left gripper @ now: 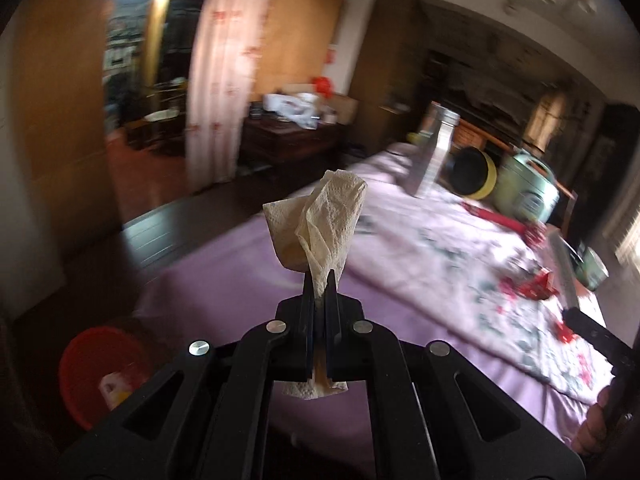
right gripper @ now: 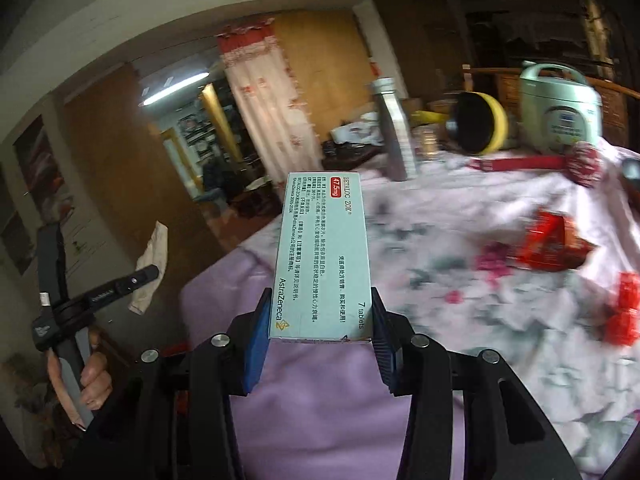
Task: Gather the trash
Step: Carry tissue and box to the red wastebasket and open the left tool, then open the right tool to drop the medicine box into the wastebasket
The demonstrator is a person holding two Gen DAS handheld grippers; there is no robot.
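Observation:
My left gripper [left gripper: 319, 276] is shut on a crumpled cream paper tissue [left gripper: 320, 220], held in the air over the near corner of the table with the pink cloth [left gripper: 224, 280]. The same tissue [right gripper: 150, 258] hangs from that gripper at the left of the right wrist view, off the table's edge. My right gripper [right gripper: 320, 300] is shut on a pale blue medicine box [right gripper: 322, 256], its pads pressing both long sides. A red bucket [left gripper: 96, 372] with some scraps inside stands on the floor at the lower left, below the left gripper.
On the floral cloth [right gripper: 480, 320] lie red wrappers [right gripper: 552, 248] and more red scraps [right gripper: 622, 312]. At the far edge stand a metal bottle [right gripper: 394, 132], a yellow-rimmed black pot [right gripper: 480, 124], a pale green rice cooker [right gripper: 560, 108] and a red brush [right gripper: 536, 162]. A hand [right gripper: 86, 384] holds the left gripper's handle.

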